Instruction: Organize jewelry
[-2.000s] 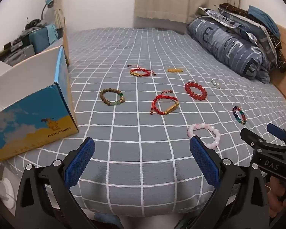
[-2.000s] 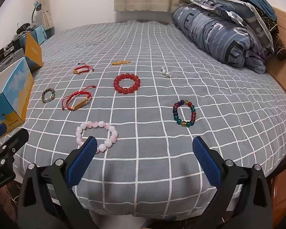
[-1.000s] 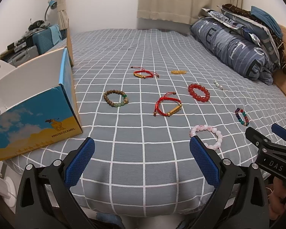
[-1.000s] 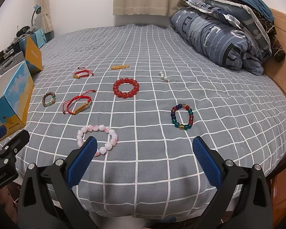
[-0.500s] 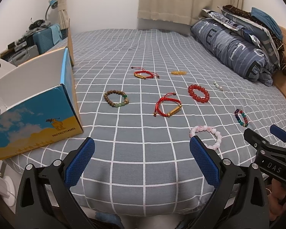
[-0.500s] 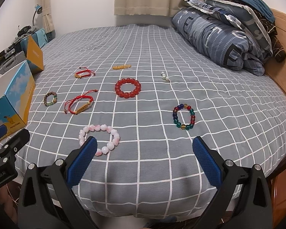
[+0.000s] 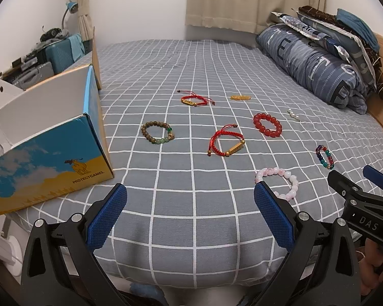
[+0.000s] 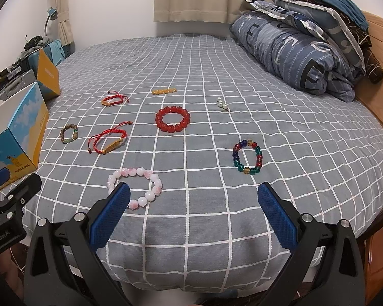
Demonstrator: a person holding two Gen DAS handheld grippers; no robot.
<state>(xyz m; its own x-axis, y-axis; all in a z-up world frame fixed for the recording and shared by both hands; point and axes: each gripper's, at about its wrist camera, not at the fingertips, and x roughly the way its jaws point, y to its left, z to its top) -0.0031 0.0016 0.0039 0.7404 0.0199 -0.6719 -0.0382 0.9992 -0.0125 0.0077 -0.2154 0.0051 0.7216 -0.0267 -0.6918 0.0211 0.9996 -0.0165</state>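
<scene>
Several bracelets lie on the grey checked bed (image 7: 191,216): a pink bead bracelet (image 8: 136,187) (image 7: 278,182), a multicolour bead bracelet (image 8: 247,160) (image 7: 324,156), a red bead bracelet (image 8: 172,119) (image 7: 267,125), a red cord bracelet with a gold bar (image 8: 107,140) (image 7: 226,144), a brown bead bracelet (image 7: 157,133), a second red cord bracelet (image 7: 195,99), an amber piece (image 7: 240,97) and pearls (image 8: 222,105). My left gripper (image 7: 190,214) is open and empty at the bed's near edge. My right gripper (image 8: 191,213) is open and empty, just behind the pink bracelet.
An open blue and yellow cardboard box (image 7: 46,150) stands at the bed's left edge. Folded quilts and pillows (image 8: 301,51) are stacked at the far right against a wooden headboard (image 8: 378,38). Cluttered suitcases (image 7: 61,48) stand left of the bed.
Both grippers have drifted slightly forward and the views have shifted a little. Both stay open and empty. The jewelry has not moved.
</scene>
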